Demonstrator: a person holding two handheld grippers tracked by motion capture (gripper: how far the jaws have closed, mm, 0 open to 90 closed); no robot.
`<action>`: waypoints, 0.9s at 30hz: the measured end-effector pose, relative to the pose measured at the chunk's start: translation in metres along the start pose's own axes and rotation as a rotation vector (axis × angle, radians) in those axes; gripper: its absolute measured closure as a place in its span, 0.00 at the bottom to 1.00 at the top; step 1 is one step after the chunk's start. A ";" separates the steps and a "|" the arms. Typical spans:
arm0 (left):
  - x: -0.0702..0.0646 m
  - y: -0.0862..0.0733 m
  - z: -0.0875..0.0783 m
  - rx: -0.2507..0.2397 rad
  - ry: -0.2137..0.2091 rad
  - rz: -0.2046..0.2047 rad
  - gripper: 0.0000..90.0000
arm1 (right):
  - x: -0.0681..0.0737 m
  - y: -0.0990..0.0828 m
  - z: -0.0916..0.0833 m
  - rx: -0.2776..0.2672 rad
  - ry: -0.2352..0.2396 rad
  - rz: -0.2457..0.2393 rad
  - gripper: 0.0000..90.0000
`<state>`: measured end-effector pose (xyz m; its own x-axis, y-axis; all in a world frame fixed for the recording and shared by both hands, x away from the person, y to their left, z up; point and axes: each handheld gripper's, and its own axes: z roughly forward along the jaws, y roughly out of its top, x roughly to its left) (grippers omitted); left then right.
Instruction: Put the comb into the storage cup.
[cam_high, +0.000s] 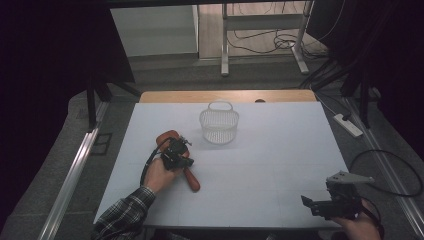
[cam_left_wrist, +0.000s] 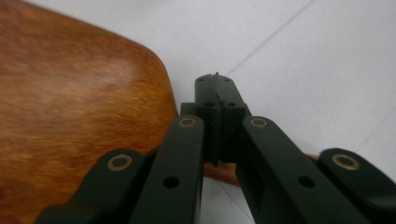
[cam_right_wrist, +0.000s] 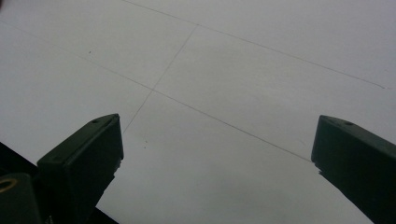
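Note:
A brown wooden paddle (cam_high: 192, 180) with a rounded head and a narrow handle lies left of centre on the white table (cam_high: 265, 165). My left gripper (cam_high: 176, 152) hovers over it, held from below by a hand. In the left gripper view its jaws are pressed together, my left gripper (cam_left_wrist: 216, 88) is shut, and its tips sit just beside the paddle's broad head (cam_left_wrist: 70, 107). A bit of the handle (cam_left_wrist: 223, 174) passes under the jaws' base. My right gripper (cam_high: 314, 205) is at the table's near right corner. There my right gripper (cam_right_wrist: 217, 140) stands open over bare table.
A white mesh basket (cam_high: 219, 125) with a small handle stands at the middle rear of the table, right of the paddle's head. Beyond the table are desk legs (cam_high: 224, 45) and cables on the floor. A power strip (cam_high: 348, 125) lies on the floor at the right.

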<state>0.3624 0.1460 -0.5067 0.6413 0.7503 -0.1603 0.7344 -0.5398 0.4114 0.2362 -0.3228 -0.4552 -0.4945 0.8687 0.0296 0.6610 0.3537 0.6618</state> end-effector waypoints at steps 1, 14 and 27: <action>-0.001 -0.002 -0.001 0.006 0.007 0.001 0.99 | 0.000 0.000 0.000 0.000 0.000 0.000 0.02; 0.007 -0.033 -0.016 0.015 0.004 -0.040 0.99 | 0.001 0.001 0.001 0.003 -0.003 -0.005 0.02; 0.026 -0.061 -0.031 0.002 0.036 -0.111 0.99 | 0.001 0.001 0.001 0.006 -0.003 -0.005 0.03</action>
<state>0.3281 0.2102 -0.5084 0.5476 0.8188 -0.1721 0.8009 -0.4534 0.3910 0.2371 -0.3214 -0.4555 -0.4965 0.8677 0.0239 0.6618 0.3606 0.6572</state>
